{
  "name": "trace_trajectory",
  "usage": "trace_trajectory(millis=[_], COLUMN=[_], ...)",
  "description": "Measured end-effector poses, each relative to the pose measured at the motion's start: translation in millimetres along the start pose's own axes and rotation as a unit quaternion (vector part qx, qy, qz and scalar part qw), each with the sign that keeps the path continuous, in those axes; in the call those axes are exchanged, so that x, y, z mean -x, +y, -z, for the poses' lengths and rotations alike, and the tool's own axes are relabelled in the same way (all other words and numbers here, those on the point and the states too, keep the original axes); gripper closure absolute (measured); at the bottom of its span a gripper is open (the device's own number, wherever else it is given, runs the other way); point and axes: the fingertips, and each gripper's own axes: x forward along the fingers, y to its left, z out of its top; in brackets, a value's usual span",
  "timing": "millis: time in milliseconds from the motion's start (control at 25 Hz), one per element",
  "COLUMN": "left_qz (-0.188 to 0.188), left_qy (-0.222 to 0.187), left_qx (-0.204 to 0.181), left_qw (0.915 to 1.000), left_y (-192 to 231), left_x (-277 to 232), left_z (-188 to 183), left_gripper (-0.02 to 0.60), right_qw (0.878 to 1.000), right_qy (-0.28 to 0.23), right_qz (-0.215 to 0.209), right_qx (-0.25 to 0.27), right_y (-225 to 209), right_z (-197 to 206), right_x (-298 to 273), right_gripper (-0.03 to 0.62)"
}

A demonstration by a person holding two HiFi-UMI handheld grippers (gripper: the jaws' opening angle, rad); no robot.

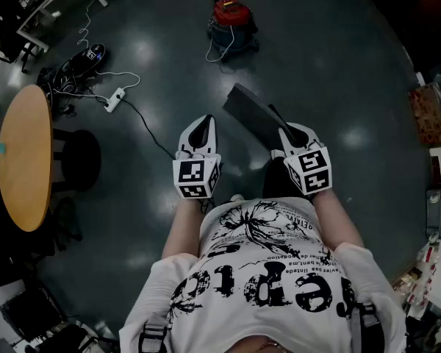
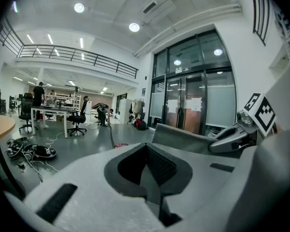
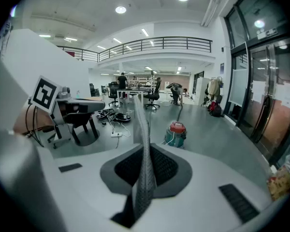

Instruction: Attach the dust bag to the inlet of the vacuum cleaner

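Observation:
The vacuum cleaner point(image 1: 231, 20), a canister with a red top, stands on the floor several steps ahead; it also shows in the right gripper view point(image 3: 176, 133). The dust bag point(image 1: 251, 115) is a flat grey sheet held in the air. My right gripper point(image 1: 292, 132) is shut on its near edge, and that edge runs upright between the pads point(image 3: 144, 170). My left gripper point(image 1: 200, 126) hangs beside it on the left, shut with nothing in it point(image 2: 152, 170). From the left gripper view the bag point(image 2: 183, 138) and the right gripper point(image 2: 234, 138) sit to the right.
A round wooden table point(image 1: 22, 160) and a black stool point(image 1: 77, 160) are at the left. A power strip point(image 1: 115, 98) and cables trail across the grey floor point(image 1: 338, 65) between them and me. A cardboard box point(image 1: 430, 112) sits at the right edge.

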Motion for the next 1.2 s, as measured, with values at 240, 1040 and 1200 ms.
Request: trace_trajectory(millis=[240, 1040, 1200], left_qz=[-0.037, -0.087, -0.091], left_qy=[0.011, 0.054, 0.062], left_qx=[0.004, 0.029, 0.03], left_qw=[0.9993, 0.9943, 0.9934], left_y=[-1.1, -24.9, 25.5], left_x=[-89.0, -370.2, -423.8], left_z=[-13.4, -49.1, -53.6], left_gripper=[0.578, 0.577, 0.577], right_qw=[1.0, 0.998, 0.997], right_qy=[0.006, 0.034, 0.041], right_qz=[-0.028, -0.057, -0.059], right_qx=[0.006, 0.02, 0.017], right_y=[-86.1, -389.1, -410.9], right_z=[-15.6, -80.1, -104.6], right_x=[-49.2, -195.1, -245.5], right_gripper=[0.569, 0.569, 0.569])
